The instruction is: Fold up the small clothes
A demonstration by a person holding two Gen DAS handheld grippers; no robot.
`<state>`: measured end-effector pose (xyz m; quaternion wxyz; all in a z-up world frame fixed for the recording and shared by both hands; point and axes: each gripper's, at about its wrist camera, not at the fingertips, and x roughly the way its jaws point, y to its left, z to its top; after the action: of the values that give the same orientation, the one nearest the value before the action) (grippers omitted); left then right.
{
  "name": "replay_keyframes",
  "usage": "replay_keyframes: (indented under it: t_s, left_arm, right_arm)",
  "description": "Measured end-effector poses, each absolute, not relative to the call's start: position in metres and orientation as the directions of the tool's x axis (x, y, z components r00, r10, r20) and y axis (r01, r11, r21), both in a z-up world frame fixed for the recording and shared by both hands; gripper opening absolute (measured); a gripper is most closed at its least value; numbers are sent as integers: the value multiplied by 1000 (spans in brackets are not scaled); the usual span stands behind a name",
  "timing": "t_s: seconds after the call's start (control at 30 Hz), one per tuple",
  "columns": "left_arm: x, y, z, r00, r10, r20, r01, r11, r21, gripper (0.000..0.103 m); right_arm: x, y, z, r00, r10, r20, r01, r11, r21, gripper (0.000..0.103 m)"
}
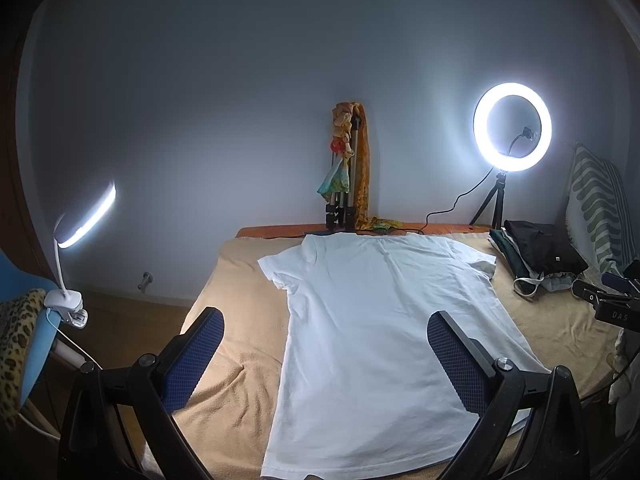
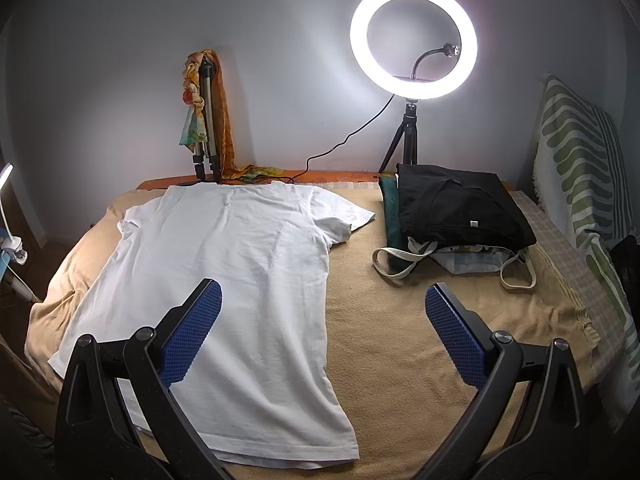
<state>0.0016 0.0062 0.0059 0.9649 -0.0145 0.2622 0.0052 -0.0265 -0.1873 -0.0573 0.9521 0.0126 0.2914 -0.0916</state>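
Note:
A white T-shirt (image 1: 376,320) lies spread flat on a beige blanket (image 1: 240,320), collar towards the far wall, hem near me. My left gripper (image 1: 326,354) is open and empty, held above the shirt's lower left part. The shirt also shows in the right wrist view (image 2: 240,264). My right gripper (image 2: 322,330) is open and empty, above the shirt's lower right edge and the blanket (image 2: 420,320) beside it.
A pile of dark folded clothes (image 2: 456,208) on a cloth tote bag (image 2: 460,260) lies at the right. A lit ring light (image 2: 414,40) on a tripod and a folded tripod draped with scarves (image 2: 206,120) stand at the far wall. A clip lamp (image 1: 80,220) stands at the left. A striped cushion (image 2: 580,160) leans at the right.

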Motion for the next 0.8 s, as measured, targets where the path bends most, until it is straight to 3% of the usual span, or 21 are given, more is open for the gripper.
replay_keyframes:
  t_s: [0.8]
  left_arm:
    - [0,8,5,865,7,-503,-20,1000,-22,103]
  right_arm:
    - [-25,-187,-59,813,-167,-558,180,983,-32,103]
